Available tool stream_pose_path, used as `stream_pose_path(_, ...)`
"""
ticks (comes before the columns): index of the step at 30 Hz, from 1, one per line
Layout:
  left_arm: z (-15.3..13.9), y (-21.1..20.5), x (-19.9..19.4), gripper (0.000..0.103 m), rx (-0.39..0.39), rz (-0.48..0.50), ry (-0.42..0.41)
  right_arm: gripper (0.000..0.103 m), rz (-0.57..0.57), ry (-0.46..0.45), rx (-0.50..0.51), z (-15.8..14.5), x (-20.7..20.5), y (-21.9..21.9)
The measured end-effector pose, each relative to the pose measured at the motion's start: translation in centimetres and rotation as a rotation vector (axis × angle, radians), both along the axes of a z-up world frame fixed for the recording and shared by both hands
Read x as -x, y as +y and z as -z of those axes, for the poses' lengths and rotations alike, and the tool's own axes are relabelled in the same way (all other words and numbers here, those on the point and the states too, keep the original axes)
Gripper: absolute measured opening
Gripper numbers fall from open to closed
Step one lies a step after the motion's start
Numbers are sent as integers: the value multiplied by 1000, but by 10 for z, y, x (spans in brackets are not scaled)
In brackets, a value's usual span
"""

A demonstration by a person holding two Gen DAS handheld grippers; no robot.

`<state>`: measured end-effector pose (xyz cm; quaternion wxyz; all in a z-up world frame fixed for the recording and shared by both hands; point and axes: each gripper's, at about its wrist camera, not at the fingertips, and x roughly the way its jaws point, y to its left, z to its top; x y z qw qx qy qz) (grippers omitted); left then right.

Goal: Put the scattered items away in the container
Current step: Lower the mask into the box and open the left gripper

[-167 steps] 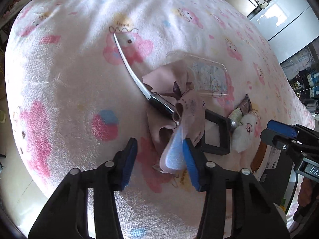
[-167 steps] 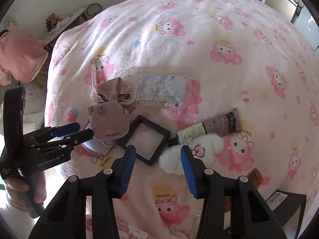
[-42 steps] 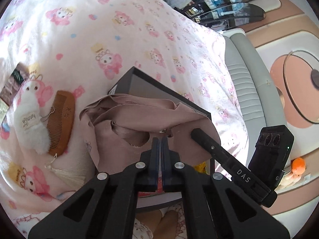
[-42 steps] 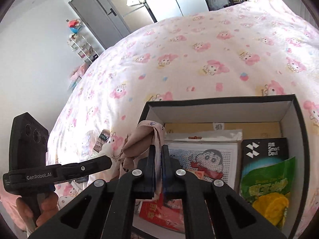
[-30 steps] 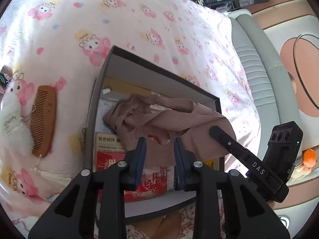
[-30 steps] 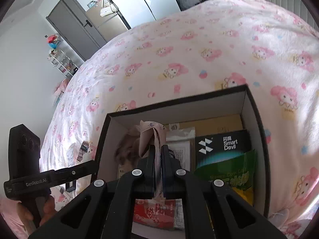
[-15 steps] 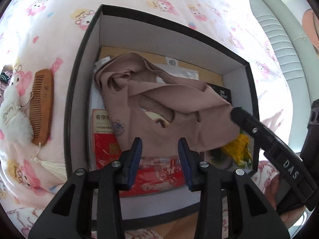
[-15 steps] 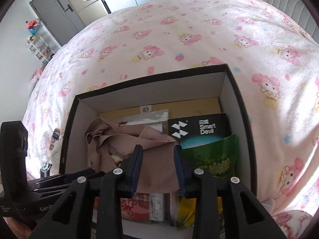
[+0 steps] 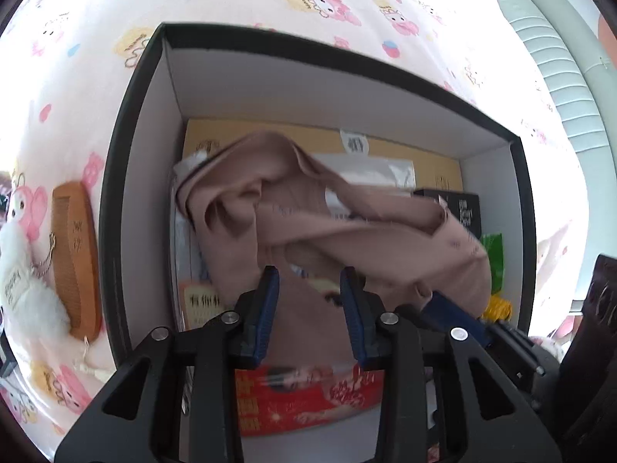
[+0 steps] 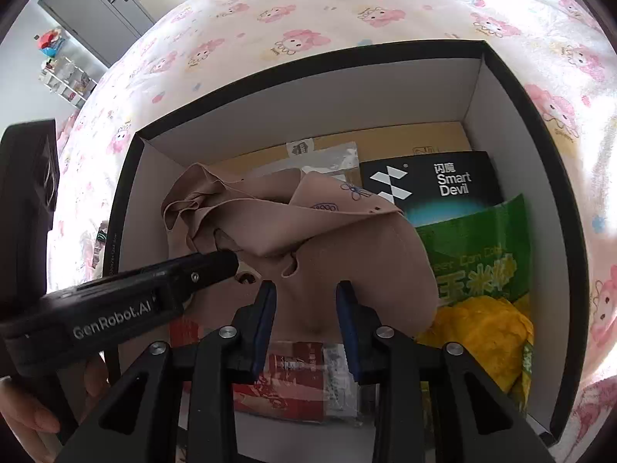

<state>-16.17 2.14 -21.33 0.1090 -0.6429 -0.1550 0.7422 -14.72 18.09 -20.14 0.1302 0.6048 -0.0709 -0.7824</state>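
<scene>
Black box [image 10: 513,88]: 1 pink cloth [image 10: 347,239] inside, released; left gripper [image 9: 310,297] closing, right gripper [image 10: 306,305] apart, both empty.

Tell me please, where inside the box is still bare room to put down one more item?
The black cardboard box is crowded: the crumpled pink cloth, the black Smart Devil carton and the green snack bag cover most of the floor. Bare room is a strip of tan cardboard along the far wall, and a grey patch near the front wall.

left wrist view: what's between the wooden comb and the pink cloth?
The box's black left wall stands between them: wooden comb outside on the bedspread, pink cloth inside.
</scene>
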Motion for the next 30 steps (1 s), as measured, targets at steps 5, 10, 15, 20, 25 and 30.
stream_pose_path(5,-9,-10,6,33,-22,-2,52,28,-22,-36,-27,9,21,-9)
stream_pose_path(10,-22,-25,0,34,-89,-2,103,28,-16,-34,-27,10,46,-7)
stream_pose_path(15,-36,-29,-18,37,-103,49,122,29,32,20,-8,-11,45,7)
stream_pose_path(20,-37,-17,-35,37,-96,96,76,29,47,68,-1,-28,8,26)
stream_pose_path(25,-20,-15,-24,33,-88,84,9,29,-43,-16,40,-18,-1,21)
stream_pose_path(30,-21,-16,-9,34,-51,86,11,29,-46,-58,17,-8,17,21)
